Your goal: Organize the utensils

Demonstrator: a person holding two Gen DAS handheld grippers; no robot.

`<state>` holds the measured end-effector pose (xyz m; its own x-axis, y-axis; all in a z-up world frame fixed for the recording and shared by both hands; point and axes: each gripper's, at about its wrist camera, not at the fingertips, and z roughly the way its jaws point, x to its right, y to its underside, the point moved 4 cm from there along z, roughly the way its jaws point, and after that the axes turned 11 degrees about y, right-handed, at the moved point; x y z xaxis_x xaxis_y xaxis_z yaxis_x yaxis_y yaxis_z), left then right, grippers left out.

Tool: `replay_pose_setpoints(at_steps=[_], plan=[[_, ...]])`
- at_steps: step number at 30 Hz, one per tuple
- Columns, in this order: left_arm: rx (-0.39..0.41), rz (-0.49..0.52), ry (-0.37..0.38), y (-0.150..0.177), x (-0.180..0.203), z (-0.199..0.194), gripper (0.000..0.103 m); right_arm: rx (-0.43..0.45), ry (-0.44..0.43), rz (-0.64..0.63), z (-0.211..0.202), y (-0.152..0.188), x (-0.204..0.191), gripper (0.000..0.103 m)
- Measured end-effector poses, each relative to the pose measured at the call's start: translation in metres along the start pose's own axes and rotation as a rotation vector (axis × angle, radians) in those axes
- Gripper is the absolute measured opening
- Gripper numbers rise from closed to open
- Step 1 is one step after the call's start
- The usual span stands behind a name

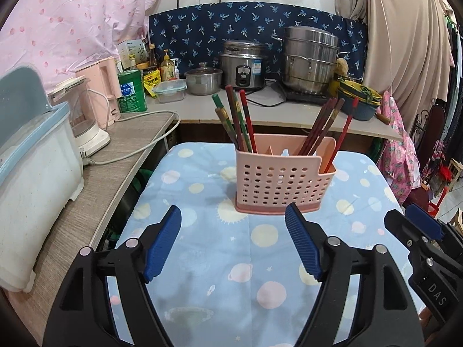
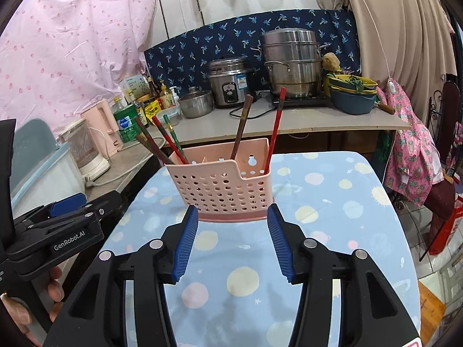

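A pink perforated utensil holder (image 1: pixel 277 182) stands upright on the table with the blue planet-print cloth (image 1: pixel 220 260). Several red, brown and green chopsticks (image 1: pixel 237 121) lean in its left compartment and several more chopsticks (image 1: pixel 327 127) in its right one. My left gripper (image 1: pixel 233 217) is open and empty, just in front of the holder. My right gripper (image 2: pixel 233 214) is open and empty, its tips close to the holder's (image 2: pixel 222 185) base. The right gripper also shows at the right edge of the left wrist view (image 1: pixel 425 231), and the left gripper at the left of the right wrist view (image 2: pixel 72 217).
A wooden counter (image 1: pixel 121 156) on the left carries a white and blue bin (image 1: pixel 31 173), a blender (image 1: pixel 84 115) and a pink kettle (image 1: pixel 101 89). The back counter holds a rice cooker (image 1: pixel 243 66), a steamer pot (image 1: pixel 309 57), bowls (image 1: pixel 358 98) and bottles.
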<state>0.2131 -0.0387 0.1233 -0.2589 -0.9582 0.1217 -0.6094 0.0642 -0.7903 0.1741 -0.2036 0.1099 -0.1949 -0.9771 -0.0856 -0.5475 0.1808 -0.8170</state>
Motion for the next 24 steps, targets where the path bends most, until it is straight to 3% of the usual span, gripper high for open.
replay_pose_setpoints(at_steps=[7, 11, 17, 24], plan=[[-0.025, -0.002, -0.015, 0.015, -0.001, 0.002, 0.072, -0.011, 0.022, -0.019, -0.003, 0.013, 0.001, 0.052], [-0.030, 0.003, -0.028, 0.022, -0.002, 0.002, 0.081, -0.018, 0.026, -0.030, -0.004, 0.020, -0.001, 0.054], [-0.041, 0.020, -0.046, 0.031, -0.003, 0.004, 0.085, -0.029, 0.029, -0.028, -0.002, 0.029, 0.000, 0.060], [-0.063, 0.025, -0.054, 0.041, -0.004, 0.009, 0.089, -0.037, 0.043, -0.036, 0.000, 0.037, 0.003, 0.075]])
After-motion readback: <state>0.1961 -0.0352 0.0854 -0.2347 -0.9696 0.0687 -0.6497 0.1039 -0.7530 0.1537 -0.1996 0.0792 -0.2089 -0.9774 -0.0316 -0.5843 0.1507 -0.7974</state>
